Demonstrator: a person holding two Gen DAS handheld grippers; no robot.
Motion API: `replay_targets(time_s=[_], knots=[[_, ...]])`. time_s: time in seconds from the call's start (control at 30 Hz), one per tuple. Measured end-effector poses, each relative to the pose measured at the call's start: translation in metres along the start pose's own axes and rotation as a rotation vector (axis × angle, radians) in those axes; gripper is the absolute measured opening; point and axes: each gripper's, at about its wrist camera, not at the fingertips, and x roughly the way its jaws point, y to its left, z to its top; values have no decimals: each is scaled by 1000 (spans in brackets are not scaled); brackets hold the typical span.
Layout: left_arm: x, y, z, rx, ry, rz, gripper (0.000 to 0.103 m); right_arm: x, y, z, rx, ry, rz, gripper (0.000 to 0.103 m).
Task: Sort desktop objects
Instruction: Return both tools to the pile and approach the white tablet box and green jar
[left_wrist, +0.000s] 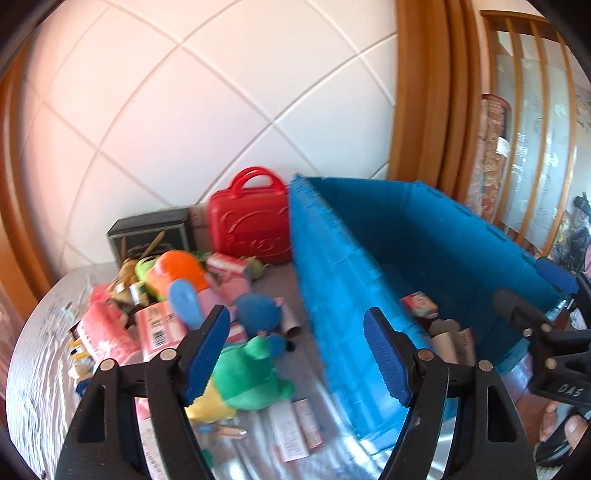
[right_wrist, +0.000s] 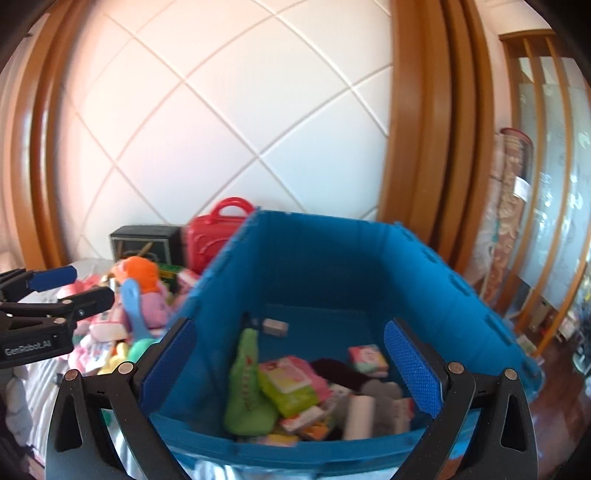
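A blue bin (left_wrist: 332, 280) stands on the table; in the right wrist view the bin (right_wrist: 332, 258) holds a green plush (right_wrist: 245, 387), packets and small boxes. Left of it lies a pile of toys: a green and yellow plush (left_wrist: 245, 376), an orange plush (left_wrist: 177, 273), pink packets (left_wrist: 107, 332). My left gripper (left_wrist: 299, 354) is open and empty above the pile and the bin's left wall. My right gripper (right_wrist: 290, 363) is open and empty over the bin's near edge; it also shows in the left wrist view (left_wrist: 532, 291).
A red toy suitcase (left_wrist: 249, 225) and a dark box (left_wrist: 149, 232) stand against the white tiled wall behind the pile. Small pink boxes (left_wrist: 295, 428) lie near the bin's front corner. A wooden frame and glass doors are at right.
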Motion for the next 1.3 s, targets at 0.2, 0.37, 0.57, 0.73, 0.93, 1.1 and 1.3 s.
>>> replay_targets(time_s=[0.2, 0.37, 0.57, 0.73, 0.93, 1.1, 1.3], knots=[[5, 83, -30, -23, 94, 74, 75, -8, 70, -2, -1, -31, 188, 103], [20, 154, -64, -58, 216, 125, 75, -5, 138, -15, -6, 4, 273, 103], [31, 214, -113, -23, 293, 144, 75, 21, 207, -60, -4, 126, 306, 103], [73, 243, -161, -80, 430, 147, 75, 59, 228, -124, 44, 275, 293, 103], [108, 241, -202, -159, 549, 93, 75, 104, 222, -162, 95, 501, 238, 103], [128, 227, -222, -230, 580, 106, 75, 112, 220, -161, 8, 562, 216, 103], [153, 213, -247, -270, 506, 172, 88, 131, 218, -169, -124, 559, 228, 103]])
